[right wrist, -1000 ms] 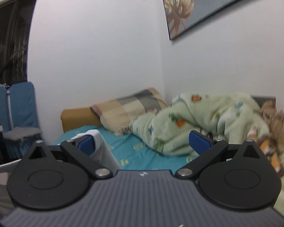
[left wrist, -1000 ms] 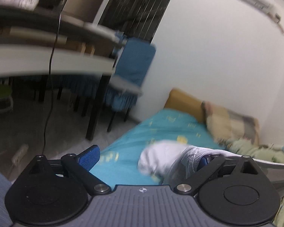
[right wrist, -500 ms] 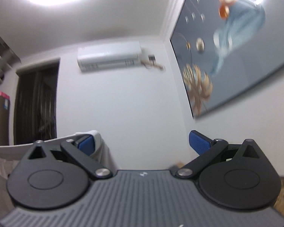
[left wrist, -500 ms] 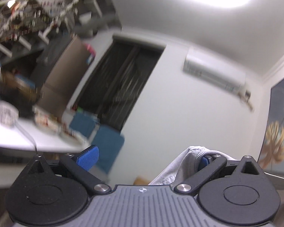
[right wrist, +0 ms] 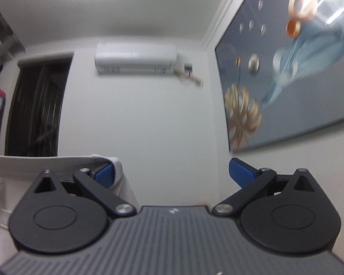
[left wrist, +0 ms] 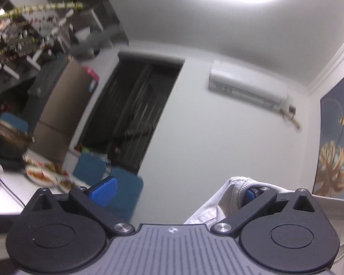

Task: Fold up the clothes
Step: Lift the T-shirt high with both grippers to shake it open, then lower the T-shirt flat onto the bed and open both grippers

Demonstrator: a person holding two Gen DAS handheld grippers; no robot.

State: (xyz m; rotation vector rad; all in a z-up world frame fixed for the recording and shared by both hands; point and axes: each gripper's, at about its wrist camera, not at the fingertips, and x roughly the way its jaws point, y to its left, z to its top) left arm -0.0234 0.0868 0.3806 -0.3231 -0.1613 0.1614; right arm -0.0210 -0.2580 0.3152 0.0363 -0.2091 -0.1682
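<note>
- Both wrist cameras point up at the wall and ceiling; the bed or other folding surface is not in view.
- Left gripper [left wrist: 176, 189]: fingers spread wide. The white garment [left wrist: 220, 204] is draped over the right-hand finger only, its ribbed hem wrapped around the blue pad [left wrist: 248, 196]. The other pad [left wrist: 104, 193] is bare. No clamp is applied; the cloth hangs hooked on one finger.
- Right gripper [right wrist: 172, 175]: fingers likewise spread wide. The same white garment [right wrist: 57, 162] lies over the left-hand finger; the opposite pad [right wrist: 240, 174] is bare.
- Governing relation: the garment edge runs horizontally between the two grippers, on the inner side of each, with the remainder hanging below and out of frame. Neither gripper is nearer; each carries one end.
- Judgement: the garment is raised and spread for laying out. The next move probably requires lowering both ends level, keeping the span taut.
- Risk: with no clamping, tilting either finger inward could let the hem slide off.
</note>
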